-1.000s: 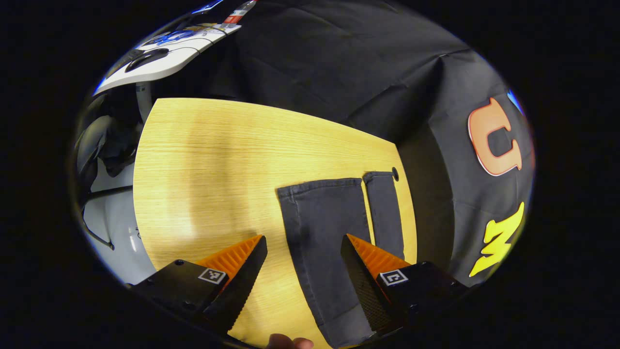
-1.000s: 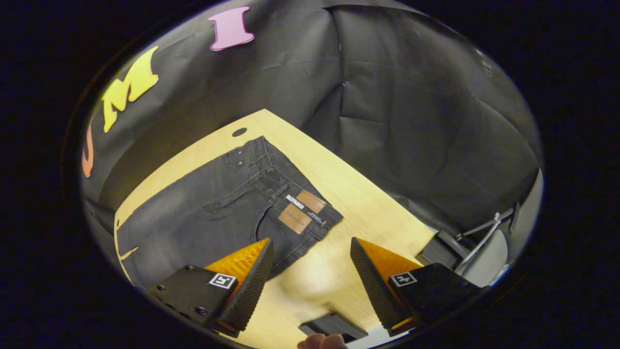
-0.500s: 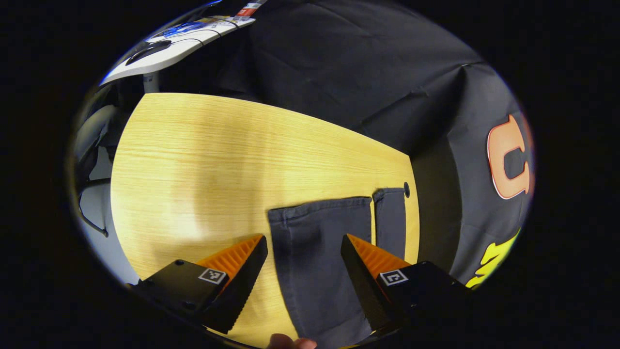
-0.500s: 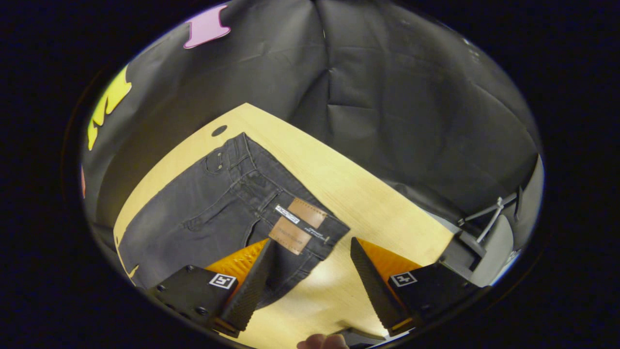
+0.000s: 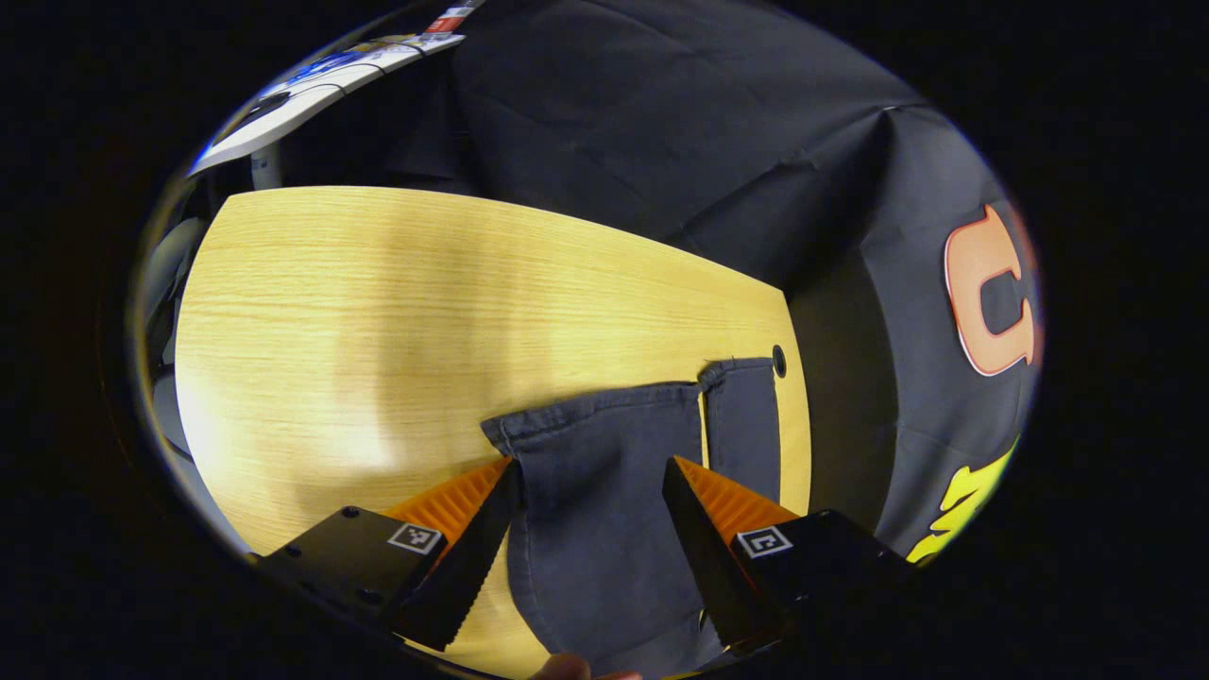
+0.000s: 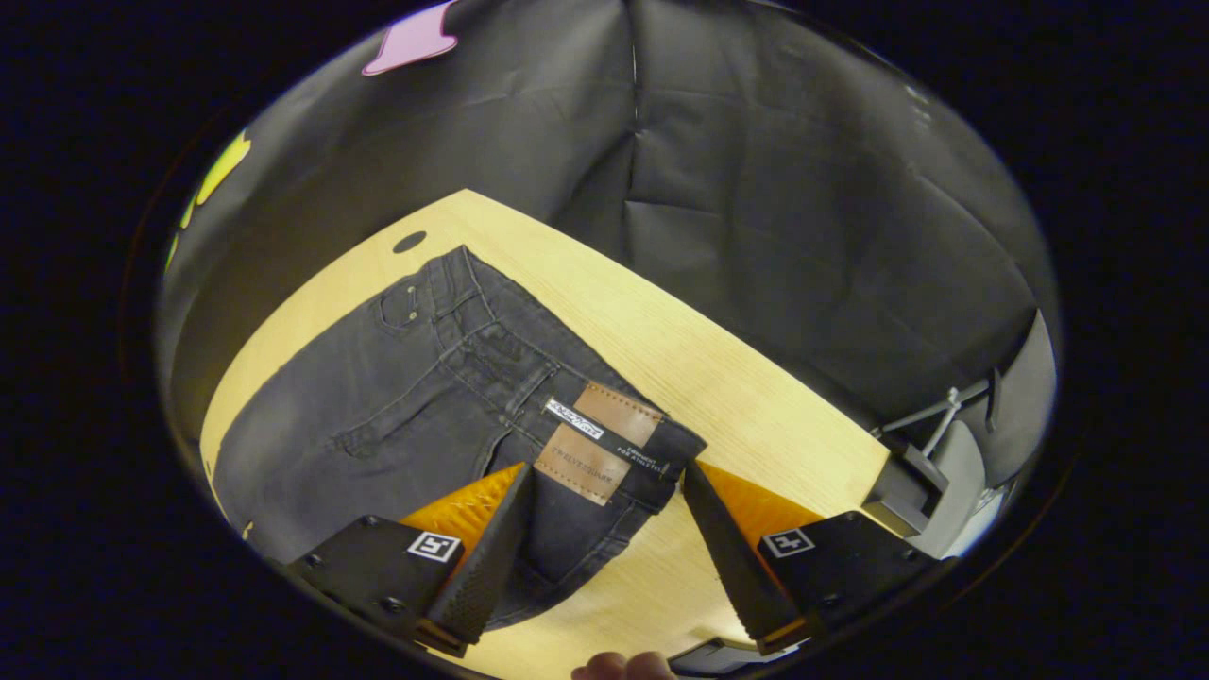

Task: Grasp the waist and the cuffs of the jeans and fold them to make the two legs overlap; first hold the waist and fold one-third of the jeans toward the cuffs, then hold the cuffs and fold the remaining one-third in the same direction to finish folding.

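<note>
Both grippers moved closer | left gripper (image 5: 590, 505) fingers spread over cuff (image 5: 590, 425) | right gripper (image 6: 604, 515) fingers spread over waist (image 6: 604, 444)

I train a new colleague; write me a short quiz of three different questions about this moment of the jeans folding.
1. True or false: the left hand-held gripper is shut on a cuff of the jeans.
2. Which part of the jeans lies between the open jaws of the right hand-held gripper? A) a cuff B) the waist corner with the brown patches C) a knee
3. Fill in: the jeans lie spread on a wooden ____.

Key: 1 false, it is open, one finger either side of the cuff; 2 B; 3 table.
</note>
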### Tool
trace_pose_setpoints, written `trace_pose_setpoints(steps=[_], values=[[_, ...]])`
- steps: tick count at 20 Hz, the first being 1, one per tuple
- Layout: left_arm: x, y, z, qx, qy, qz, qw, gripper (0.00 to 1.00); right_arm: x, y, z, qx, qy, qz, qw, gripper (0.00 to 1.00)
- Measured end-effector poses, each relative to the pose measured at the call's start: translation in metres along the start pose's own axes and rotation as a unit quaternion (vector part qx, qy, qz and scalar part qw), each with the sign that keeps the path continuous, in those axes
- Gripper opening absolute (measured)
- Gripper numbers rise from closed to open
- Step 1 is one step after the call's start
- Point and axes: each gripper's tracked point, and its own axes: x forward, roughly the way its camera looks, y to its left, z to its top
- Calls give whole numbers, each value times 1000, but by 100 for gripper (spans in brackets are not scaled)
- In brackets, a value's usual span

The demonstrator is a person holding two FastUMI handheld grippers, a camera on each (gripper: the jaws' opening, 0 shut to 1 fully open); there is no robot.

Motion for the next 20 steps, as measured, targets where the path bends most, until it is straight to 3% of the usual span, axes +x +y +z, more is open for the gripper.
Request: trace_pose_setpoints(steps=[2,5,6,8,9,10,11,12,13,14,15,16,18,20], values=[[5,-3,-3,3,3,-4,1000,96,1,3,1,1,-2,-12,1000,100],[8,-6,-8,1,9,-8,1000,85,-3,5,-1,13,-6,-19,1000,97],[13,-6,-8,1,11,-10,1000,82,-3,5,0,11,-7,-20,1000,85],[18,-8,-11,-2,21,-16,1000,69,-3,5,5,9,-3,-13,1000,76],[18,-9,-15,-4,29,-18,999,61,-3,8,4,5,4,-5,1000,77],[22,-9,-18,-6,35,-11,999,48,-8,13,5,0,8,4,1000,61],[22,-9,-20,-7,39,-7,999,30,-4,19,1,-1,17,13,1000,45],[27,-7,-22,-5,48,-6,999,20,-4,19,2,-1,26,22,999,29],[24,-7,-22,-4,51,-3,999,28,-5,18,2,4,35,34,999,26],[17,-5,-20,-2,55,-4,998,14,-9,18,2,12,47,47,998,18],[11,-7,-21,-1,59,-9,998,8,-14,17,5,24,54,58,997,18],[6,-10,-23,-1,63,-16,998,7,-17,19,6,34,59,70,995,9],[-7,-18,-28,2,71,-28,997,6,-32,24,13,45,57,96,993,5],[-23,-23,-30,2,81,-32,996,5,-56,28,20,46,50,122,990,9]])
